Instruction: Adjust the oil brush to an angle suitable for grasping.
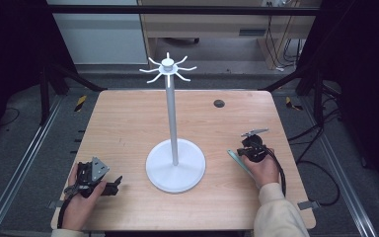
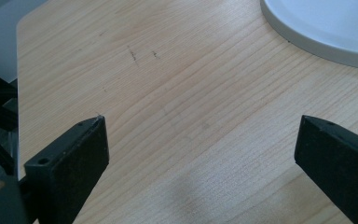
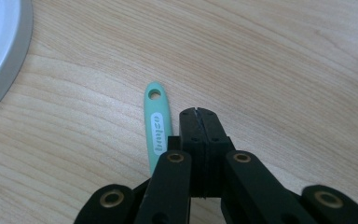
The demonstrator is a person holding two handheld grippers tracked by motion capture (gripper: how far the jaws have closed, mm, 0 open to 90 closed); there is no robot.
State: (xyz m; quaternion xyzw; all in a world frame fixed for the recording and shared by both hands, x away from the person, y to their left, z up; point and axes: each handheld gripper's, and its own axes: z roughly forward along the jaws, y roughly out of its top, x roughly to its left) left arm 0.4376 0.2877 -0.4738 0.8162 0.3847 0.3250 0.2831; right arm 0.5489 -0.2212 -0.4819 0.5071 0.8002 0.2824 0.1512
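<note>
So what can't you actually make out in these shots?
- Green handle, right gripper view: its lower end runs under the shut right gripper, so what tool it belongs to is hidden.
- Its white label: lettering too small to read.
- Stand base, left gripper view: cut off by the top and right edges.

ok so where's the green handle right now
The green handle lies flat on the table at its right side, just left of the shut right gripper, between it and the white stand's base.
</note>
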